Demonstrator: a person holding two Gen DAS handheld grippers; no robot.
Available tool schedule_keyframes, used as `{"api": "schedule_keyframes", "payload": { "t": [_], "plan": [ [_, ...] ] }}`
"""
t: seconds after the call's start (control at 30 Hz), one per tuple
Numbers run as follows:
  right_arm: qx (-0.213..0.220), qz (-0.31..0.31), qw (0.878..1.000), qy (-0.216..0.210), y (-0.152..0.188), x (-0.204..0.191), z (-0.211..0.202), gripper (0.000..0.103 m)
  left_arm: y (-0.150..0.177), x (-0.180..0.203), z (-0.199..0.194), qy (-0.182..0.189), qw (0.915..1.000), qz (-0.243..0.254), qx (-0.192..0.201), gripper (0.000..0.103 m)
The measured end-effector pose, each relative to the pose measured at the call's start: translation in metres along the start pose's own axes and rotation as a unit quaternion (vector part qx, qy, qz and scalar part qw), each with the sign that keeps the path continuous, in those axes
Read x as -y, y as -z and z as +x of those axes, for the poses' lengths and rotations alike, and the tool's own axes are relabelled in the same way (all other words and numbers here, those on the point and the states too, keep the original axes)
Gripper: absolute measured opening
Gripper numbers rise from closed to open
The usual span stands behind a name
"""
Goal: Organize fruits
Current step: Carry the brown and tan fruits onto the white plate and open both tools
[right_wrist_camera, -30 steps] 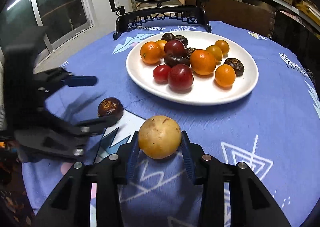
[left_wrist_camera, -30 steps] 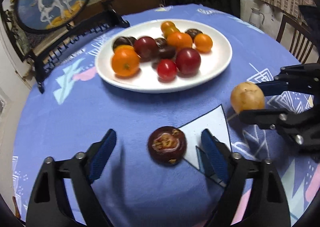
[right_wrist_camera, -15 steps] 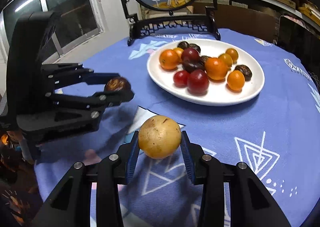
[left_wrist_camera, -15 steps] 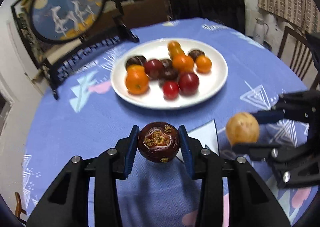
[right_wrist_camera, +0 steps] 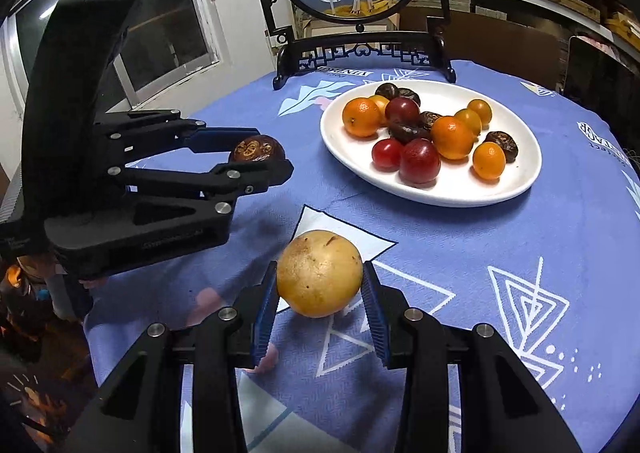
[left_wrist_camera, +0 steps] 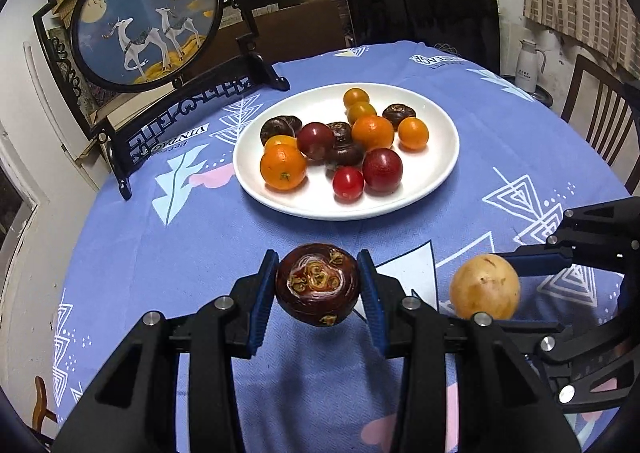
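My left gripper (left_wrist_camera: pixel 317 291) is shut on a dark brown mangosteen (left_wrist_camera: pixel 317 284) and holds it above the blue tablecloth; both show in the right wrist view, the gripper (right_wrist_camera: pixel 256 151) and the fruit (right_wrist_camera: pixel 256 149). My right gripper (right_wrist_camera: pixel 320 289) is shut on a yellow round fruit (right_wrist_camera: pixel 319 273), also lifted; it shows in the left wrist view (left_wrist_camera: pixel 484 286). A white plate (left_wrist_camera: pixel 436 177) beyond both grippers holds several oranges, red tomatoes and dark fruits; it also shows in the right wrist view (right_wrist_camera: pixel 516 177).
A black-framed round deer screen (left_wrist_camera: pixel 148 13) stands at the table's back left. A dark chair back (left_wrist_camera: pixel 424 25) and a wooden chair (left_wrist_camera: pixel 600 121) stand beyond the table edge. A window (right_wrist_camera: pixel 152 25) is on the left wall.
My left gripper closed on the mangosteen and lifted it off the cloth. My right gripper rose with the yellow fruit. Both grippers are higher and further back from the plate.
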State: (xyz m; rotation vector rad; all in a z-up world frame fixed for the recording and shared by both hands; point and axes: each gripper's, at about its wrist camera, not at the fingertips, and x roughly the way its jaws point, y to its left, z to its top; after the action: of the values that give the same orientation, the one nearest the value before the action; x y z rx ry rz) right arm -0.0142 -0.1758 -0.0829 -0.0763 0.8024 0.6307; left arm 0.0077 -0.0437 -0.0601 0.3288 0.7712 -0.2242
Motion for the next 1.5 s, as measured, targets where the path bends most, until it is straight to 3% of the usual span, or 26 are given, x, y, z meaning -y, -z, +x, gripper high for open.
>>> {"api": "schedule_keyframes", "payload": {
  "t": [0.57, 1.07, 1.5],
  "plan": [
    [-0.01, -0.004, 1.0, -0.008, -0.01, 0.009, 0.017, 0.041, -0.014, -0.006, 0.02, -0.003, 1.0, -0.001, -0.005, 0.039],
    [0.093, 0.028, 0.994, 0.049, -0.101, 0.069, -0.02, 0.041, -0.103, -0.034, 0.039, -0.044, 0.9967, -0.056, 0.039, 0.039],
    [0.087, 0.051, 0.993, 0.057, -0.136, 0.102, 0.019, 0.041, -0.128, -0.027, 0.092, -0.059, 0.9968, -0.048, 0.022, 0.039]
  ]
}}
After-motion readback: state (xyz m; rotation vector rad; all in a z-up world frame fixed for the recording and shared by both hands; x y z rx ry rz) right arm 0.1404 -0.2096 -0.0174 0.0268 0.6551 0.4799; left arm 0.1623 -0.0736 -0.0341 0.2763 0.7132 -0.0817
